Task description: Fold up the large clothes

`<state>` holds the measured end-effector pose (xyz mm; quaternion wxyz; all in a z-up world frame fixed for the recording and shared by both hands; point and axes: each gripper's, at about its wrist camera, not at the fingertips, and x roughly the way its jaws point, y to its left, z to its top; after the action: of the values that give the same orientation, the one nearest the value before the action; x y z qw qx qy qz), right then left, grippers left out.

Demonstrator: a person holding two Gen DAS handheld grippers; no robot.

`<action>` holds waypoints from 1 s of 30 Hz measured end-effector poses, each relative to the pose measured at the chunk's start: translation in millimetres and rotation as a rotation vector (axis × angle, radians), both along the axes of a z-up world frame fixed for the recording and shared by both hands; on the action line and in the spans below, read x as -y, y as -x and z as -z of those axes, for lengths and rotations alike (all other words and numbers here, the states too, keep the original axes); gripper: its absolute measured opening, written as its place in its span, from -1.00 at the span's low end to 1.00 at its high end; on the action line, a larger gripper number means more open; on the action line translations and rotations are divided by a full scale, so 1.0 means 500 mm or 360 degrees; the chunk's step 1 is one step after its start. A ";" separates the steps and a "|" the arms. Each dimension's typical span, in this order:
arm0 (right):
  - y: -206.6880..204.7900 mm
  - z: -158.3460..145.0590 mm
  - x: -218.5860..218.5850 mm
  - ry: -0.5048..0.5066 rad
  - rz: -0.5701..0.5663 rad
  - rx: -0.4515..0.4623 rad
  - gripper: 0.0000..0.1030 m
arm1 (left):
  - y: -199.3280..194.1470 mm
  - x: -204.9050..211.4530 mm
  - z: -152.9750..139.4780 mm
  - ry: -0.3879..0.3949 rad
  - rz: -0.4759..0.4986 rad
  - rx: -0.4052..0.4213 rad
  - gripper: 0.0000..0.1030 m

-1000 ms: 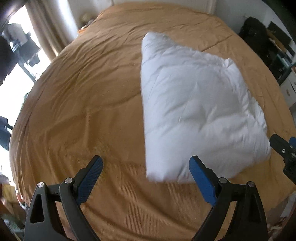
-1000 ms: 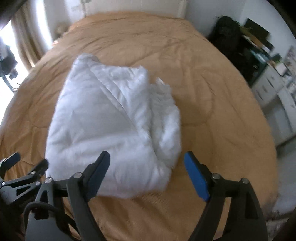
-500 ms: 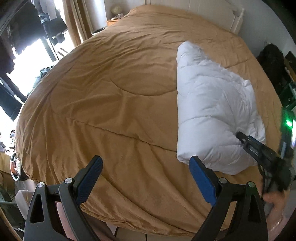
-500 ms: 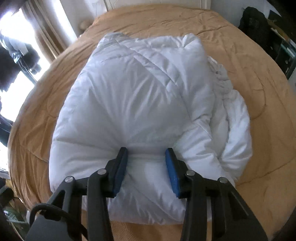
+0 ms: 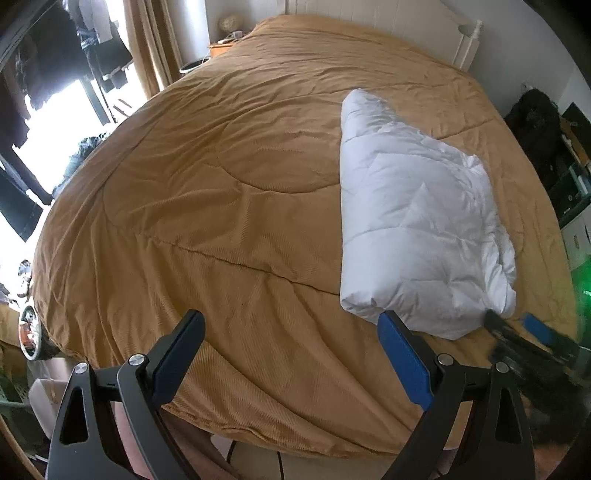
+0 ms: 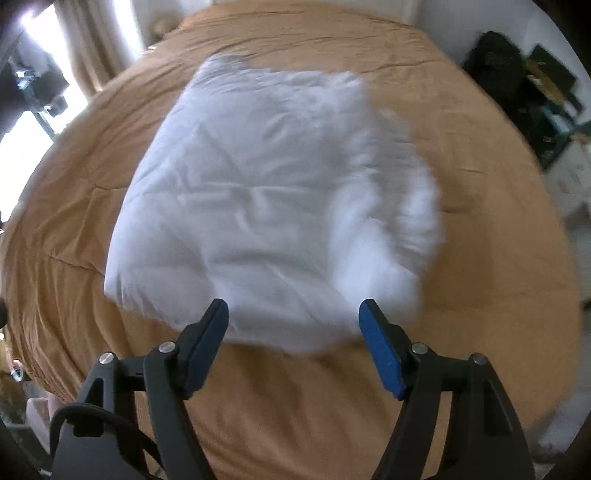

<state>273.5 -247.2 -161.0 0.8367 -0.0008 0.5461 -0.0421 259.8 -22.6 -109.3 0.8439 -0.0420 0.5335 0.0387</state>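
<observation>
A white padded garment [image 5: 417,221] lies folded into a thick bundle on the right half of the brown bedspread [image 5: 221,206]. My left gripper [image 5: 291,321] hangs open over the bed's near edge, left of the bundle, with nothing between its fingers. In the right wrist view the bundle [image 6: 266,206] is blurred, and its near edge shows just beyond my right gripper [image 6: 292,308]. That gripper's jaws are opening, and the pads stand apart from the cloth. The right gripper [image 5: 513,323] also appears in the left wrist view at the bundle's near right corner.
A white headboard [image 5: 406,26] stands at the far end of the bed. A bright window with curtains [image 5: 147,48] and hanging dark clothes is on the left. A black bag [image 5: 535,122] and shelves stand to the right. Clutter sits on the floor at lower left.
My right gripper closed on the bundle's near edge half a second ago, then let go and drew back. My left gripper pulled away to the left and rose, staying open.
</observation>
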 end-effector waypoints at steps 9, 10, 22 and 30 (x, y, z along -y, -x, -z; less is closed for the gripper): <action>0.096 -0.203 0.002 -0.0044 0.0139 0.0047 0.64 | 0.023 0.048 -0.085 0.0020 0.0113 0.0043 0.85; 0.105 -0.222 -0.003 -0.0025 0.0151 0.0087 0.65 | 0.028 0.052 -0.091 0.0026 0.0114 0.0038 0.85; 0.159 -0.270 -0.035 -0.0104 0.0064 0.0156 0.69 | 0.075 0.075 -0.137 -0.0032 0.0165 0.0103 0.85; 0.175 -0.272 -0.032 -0.0135 0.0091 0.0182 0.69 | 0.087 0.080 -0.143 -0.0066 0.0187 0.0103 0.85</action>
<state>186.2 -231.3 -25.2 0.8642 0.0526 0.4985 -0.0428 216.4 -62.8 -37.9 0.8622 0.0057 0.5065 -0.0010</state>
